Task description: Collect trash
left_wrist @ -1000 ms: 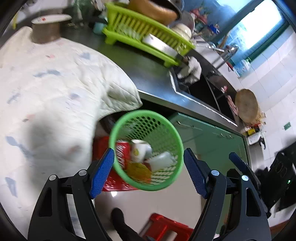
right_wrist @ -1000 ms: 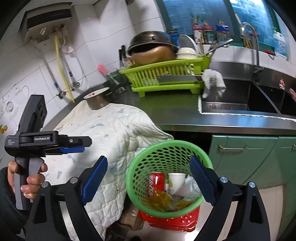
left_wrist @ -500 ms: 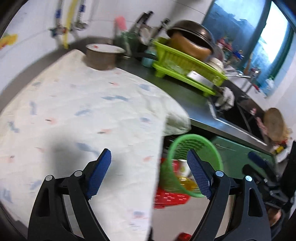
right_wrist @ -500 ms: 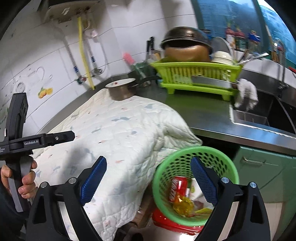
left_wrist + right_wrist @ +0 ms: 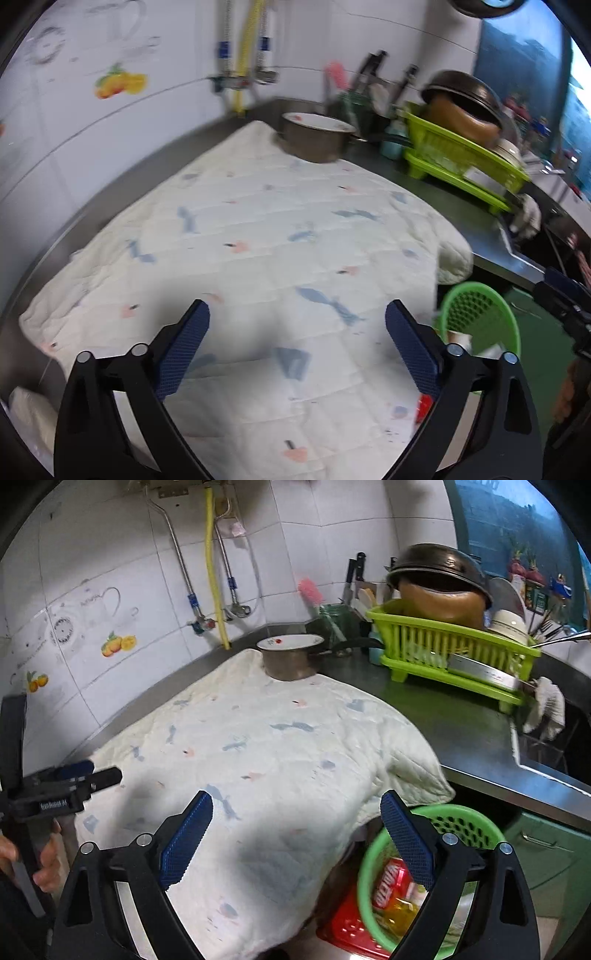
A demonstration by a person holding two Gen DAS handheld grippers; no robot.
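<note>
Both my left gripper (image 5: 295, 345) and right gripper (image 5: 295, 834) are spread wide and carry nothing, above the quilted cloth (image 5: 258, 746) on the worktop (image 5: 461, 731). The trash, including a red can (image 5: 388, 886), lies in the green basket (image 5: 476, 823) below the worktop edge. No loose trash shows on the cloth. Risk: a low pass could snag the cloth and drag the pot (image 5: 290, 659) standing on its far corner.
</note>
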